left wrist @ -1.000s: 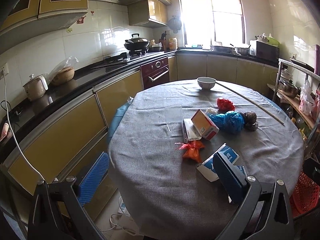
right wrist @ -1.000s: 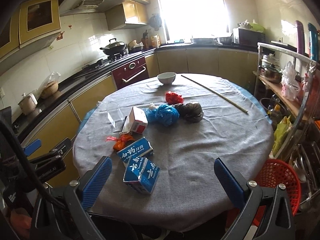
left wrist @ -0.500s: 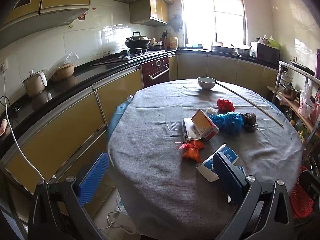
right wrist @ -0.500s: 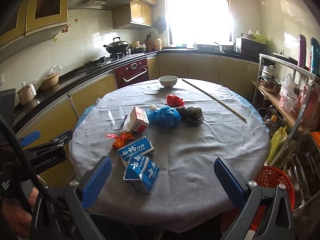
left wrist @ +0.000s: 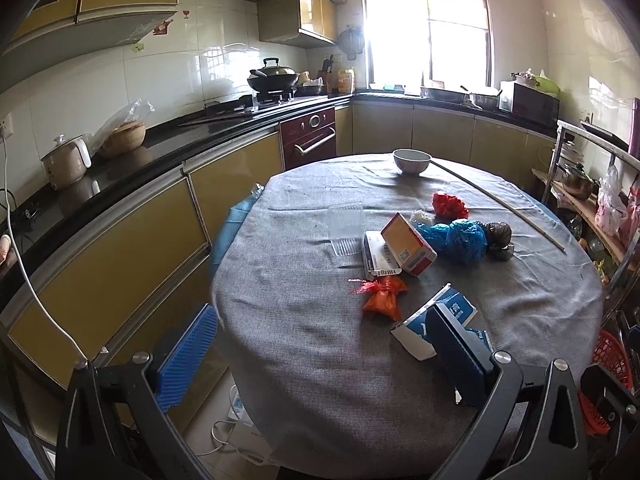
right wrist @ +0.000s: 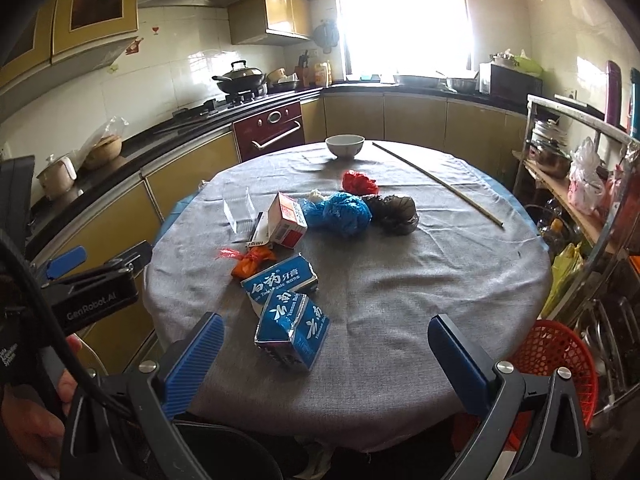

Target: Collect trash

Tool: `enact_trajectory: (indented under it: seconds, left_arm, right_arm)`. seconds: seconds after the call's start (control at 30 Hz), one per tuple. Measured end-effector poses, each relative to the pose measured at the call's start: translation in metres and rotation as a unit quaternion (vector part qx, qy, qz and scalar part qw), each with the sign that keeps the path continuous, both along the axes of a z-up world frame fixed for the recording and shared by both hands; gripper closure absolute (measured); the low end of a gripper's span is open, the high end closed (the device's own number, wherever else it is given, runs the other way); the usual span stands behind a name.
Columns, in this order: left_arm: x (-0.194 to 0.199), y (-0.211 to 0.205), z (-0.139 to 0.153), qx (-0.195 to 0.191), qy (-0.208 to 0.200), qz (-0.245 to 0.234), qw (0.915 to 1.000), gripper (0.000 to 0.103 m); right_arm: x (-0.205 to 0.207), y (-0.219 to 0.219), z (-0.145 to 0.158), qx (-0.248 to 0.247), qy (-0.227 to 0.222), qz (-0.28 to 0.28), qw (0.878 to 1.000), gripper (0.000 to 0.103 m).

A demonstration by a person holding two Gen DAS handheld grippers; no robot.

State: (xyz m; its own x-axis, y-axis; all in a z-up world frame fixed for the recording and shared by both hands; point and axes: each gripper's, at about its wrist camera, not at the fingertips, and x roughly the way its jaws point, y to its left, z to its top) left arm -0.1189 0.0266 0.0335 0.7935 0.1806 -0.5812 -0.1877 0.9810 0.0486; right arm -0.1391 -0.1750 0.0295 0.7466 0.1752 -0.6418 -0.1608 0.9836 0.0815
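Trash lies on a round grey-clothed table (right wrist: 420,280): two blue toothpaste boxes (right wrist: 292,330), an orange bag (right wrist: 254,262), a red-white carton (right wrist: 286,220), a blue bag (right wrist: 344,214), a dark bag (right wrist: 394,208), a red bag (right wrist: 360,182) and a clear plastic tray (right wrist: 240,212). My right gripper (right wrist: 324,360) is open and empty just before the near blue box. My left gripper (left wrist: 320,352) is open and empty at the table's left front edge; its right finger hides part of a blue box (left wrist: 444,316). The orange bag (left wrist: 382,298) lies ahead of it.
A white bowl (right wrist: 345,146) and a long thin stick (right wrist: 436,182) lie at the table's far side. A red basket (right wrist: 556,360) stands on the floor at the right, beside a metal rack (right wrist: 580,184). Yellow cabinets and a counter (left wrist: 120,208) run along the left.
Both grippers have drifted slightly; the views have shifted a little relative to the table. Nothing on the table has moved and both stay open.
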Motion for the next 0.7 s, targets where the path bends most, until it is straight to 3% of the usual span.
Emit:
enact_trajectory:
  seconds: [0.7]
  left_arm:
    - [0.007, 0.011, -0.012, -0.003, 0.012, 0.010, 0.9999, 0.000]
  right_arm:
    - [0.005, -0.001, -0.008, 0.014, 0.020, 0.000, 1.000, 0.000]
